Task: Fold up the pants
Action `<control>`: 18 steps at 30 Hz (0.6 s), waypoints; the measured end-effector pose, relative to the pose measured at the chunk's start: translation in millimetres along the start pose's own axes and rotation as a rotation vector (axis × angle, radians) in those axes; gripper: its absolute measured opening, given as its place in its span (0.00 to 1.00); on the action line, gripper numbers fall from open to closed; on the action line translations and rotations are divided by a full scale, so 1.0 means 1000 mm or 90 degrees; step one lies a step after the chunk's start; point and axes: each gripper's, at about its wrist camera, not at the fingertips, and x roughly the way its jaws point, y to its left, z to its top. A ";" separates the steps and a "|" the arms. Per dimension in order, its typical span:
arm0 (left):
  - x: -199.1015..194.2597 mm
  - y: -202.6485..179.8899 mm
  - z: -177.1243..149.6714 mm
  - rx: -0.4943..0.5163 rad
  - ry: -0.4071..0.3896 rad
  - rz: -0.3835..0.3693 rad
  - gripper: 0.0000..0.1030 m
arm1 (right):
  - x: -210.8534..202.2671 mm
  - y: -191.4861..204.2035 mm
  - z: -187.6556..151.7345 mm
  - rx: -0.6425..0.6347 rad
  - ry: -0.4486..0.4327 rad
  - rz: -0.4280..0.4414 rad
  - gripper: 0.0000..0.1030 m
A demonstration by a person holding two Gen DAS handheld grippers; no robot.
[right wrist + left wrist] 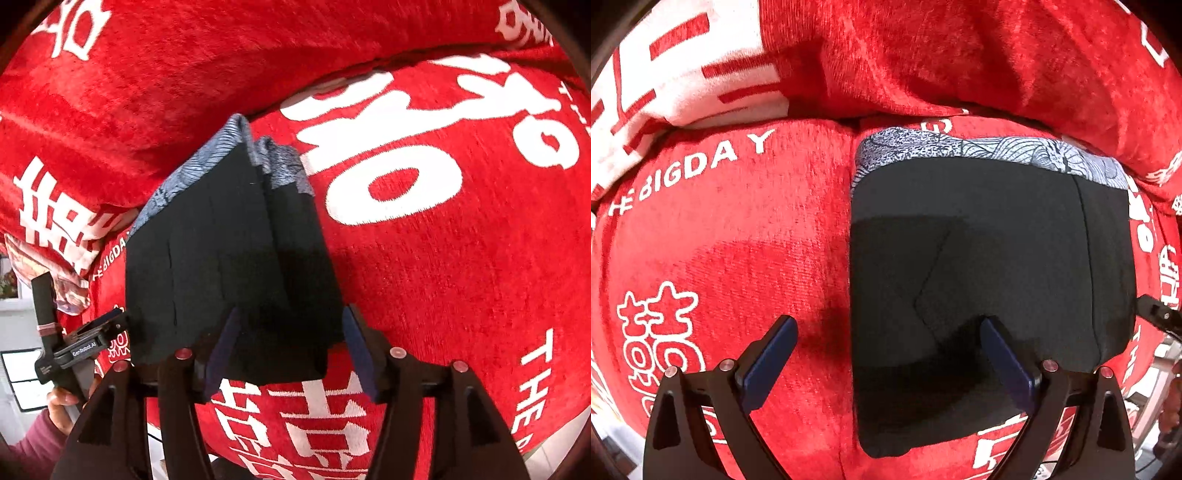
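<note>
The black pants [990, 280] lie folded into a compact rectangle on the red cover, with a grey patterned waistband [960, 147] at the far edge. My left gripper [890, 332] is open and empty, hovering over the pants' near left edge, its right finger above the black cloth. In the right wrist view the folded pants [229, 266] sit just ahead of my right gripper [291, 325], which is open and empty with its fingers on either side of the near edge. The left gripper [99, 328] shows at the left of that view, held by a hand.
A red plush cover with white lettering [713, 229] drapes the seat. A red cushion or backrest [923, 55] rises behind the pants. Bare red cover [461, 258] lies right of the pants. A window and floor show at the lower left [22, 369].
</note>
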 end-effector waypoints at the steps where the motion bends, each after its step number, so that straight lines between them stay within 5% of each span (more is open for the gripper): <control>1: 0.002 0.000 0.000 -0.001 0.002 -0.003 0.97 | 0.002 -0.002 0.003 0.003 0.004 0.004 0.61; 6: 0.012 0.000 0.005 0.001 0.015 -0.025 0.97 | 0.010 -0.005 0.013 -0.005 0.005 0.027 0.61; 18: 0.025 0.027 0.026 -0.024 0.020 -0.178 0.97 | 0.033 -0.020 0.038 -0.027 0.068 0.114 0.68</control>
